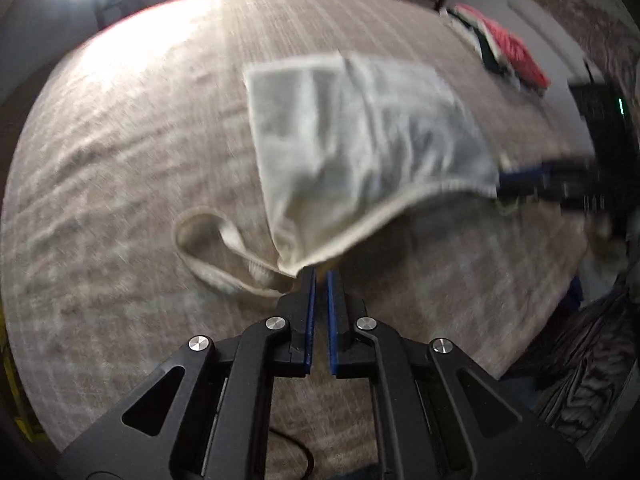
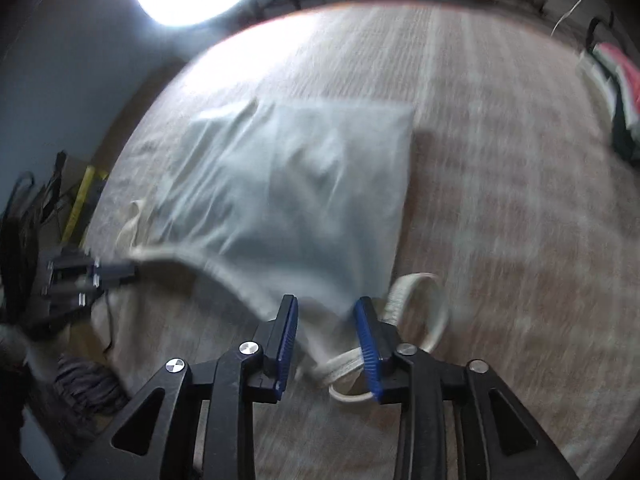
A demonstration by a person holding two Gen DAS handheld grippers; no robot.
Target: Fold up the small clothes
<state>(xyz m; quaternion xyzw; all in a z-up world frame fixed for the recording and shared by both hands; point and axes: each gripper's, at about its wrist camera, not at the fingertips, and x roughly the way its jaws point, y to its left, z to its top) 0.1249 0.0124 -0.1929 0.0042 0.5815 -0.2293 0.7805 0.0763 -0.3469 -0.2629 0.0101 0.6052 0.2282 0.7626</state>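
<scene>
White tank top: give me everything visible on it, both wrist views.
The white tank top looks like thin off-white cotton with ribbed trim and loop straps. It lies partly on the beige table cover, hem away, near edge lifted. The left hand-held gripper pinches one shoulder corner; the right hand-held gripper, jaws apart, straddles the other, strap beside it.

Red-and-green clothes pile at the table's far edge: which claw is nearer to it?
Right. The right claw sits at the corner of the white garment on the side of the clothes pile; the left claw grips the opposite corner, farther away.
</scene>
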